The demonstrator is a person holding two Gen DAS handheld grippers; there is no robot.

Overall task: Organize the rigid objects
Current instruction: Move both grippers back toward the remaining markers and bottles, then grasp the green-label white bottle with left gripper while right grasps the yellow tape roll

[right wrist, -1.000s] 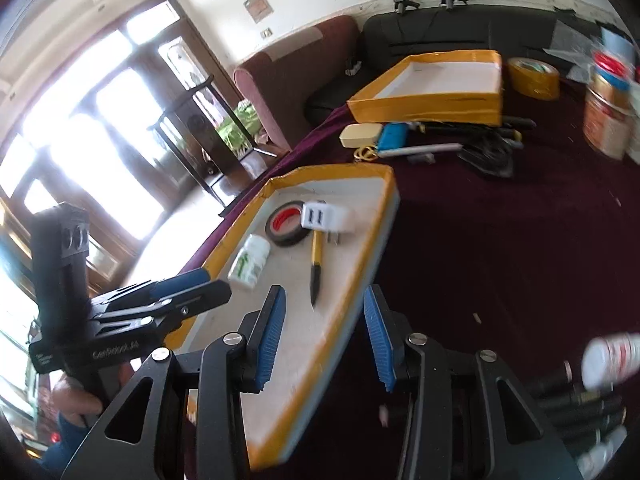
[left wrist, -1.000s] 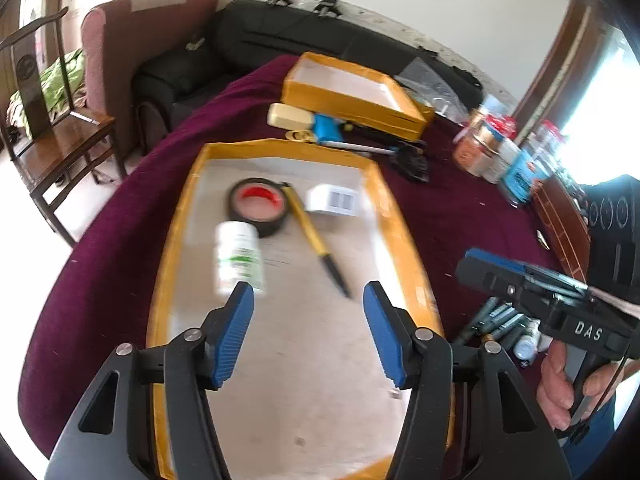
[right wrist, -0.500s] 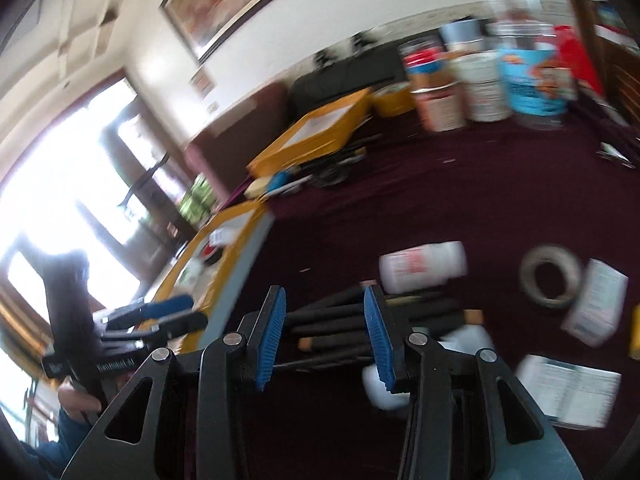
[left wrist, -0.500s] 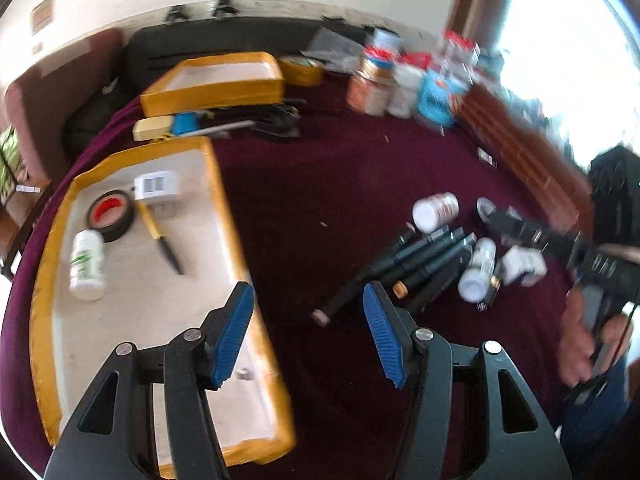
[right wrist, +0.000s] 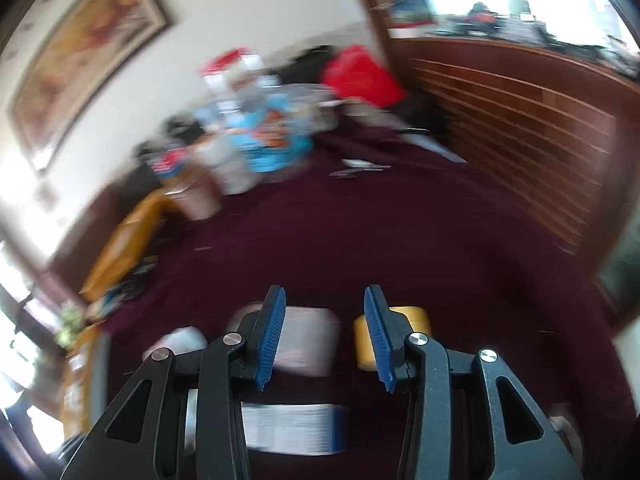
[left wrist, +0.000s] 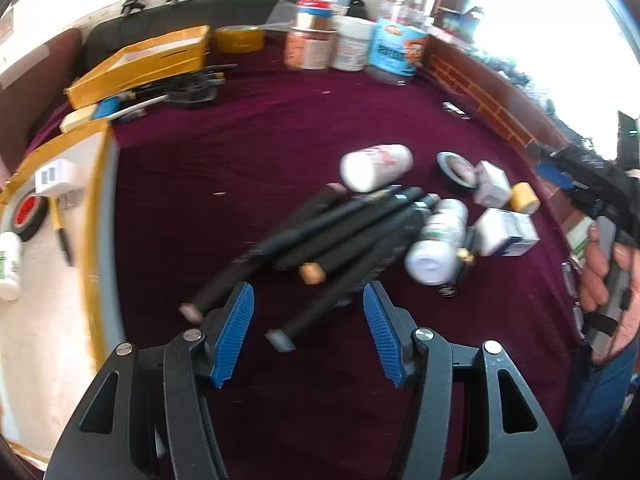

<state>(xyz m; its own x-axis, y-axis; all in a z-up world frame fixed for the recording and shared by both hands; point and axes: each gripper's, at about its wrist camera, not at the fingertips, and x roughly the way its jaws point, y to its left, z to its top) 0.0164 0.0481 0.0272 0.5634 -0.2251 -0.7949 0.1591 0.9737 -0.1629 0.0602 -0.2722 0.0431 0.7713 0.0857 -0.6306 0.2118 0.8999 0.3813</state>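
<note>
My left gripper is open and empty, hovering just before a heap of black marker pens on the maroon cloth. Behind the pens lie two white bottles, a black tape ring, small white boxes and a yellow roll. The yellow-rimmed tray at left holds a red-cored tape, a pen, a white plug and a bottle. My right gripper is open and empty above a blurred white box and the yellow roll; it also shows at the right edge of the left wrist view, held by a hand.
A second yellow tray and a yellow tape roll sit at the back left, with dark tools before them. Jars and tubs stand at the back. A wooden slatted wall borders the cloth on the right.
Both views have swung right, from over the near tray to the pile of pens, bottles and boxes. Neither gripper's jaws have changed, and nothing was picked up.
</note>
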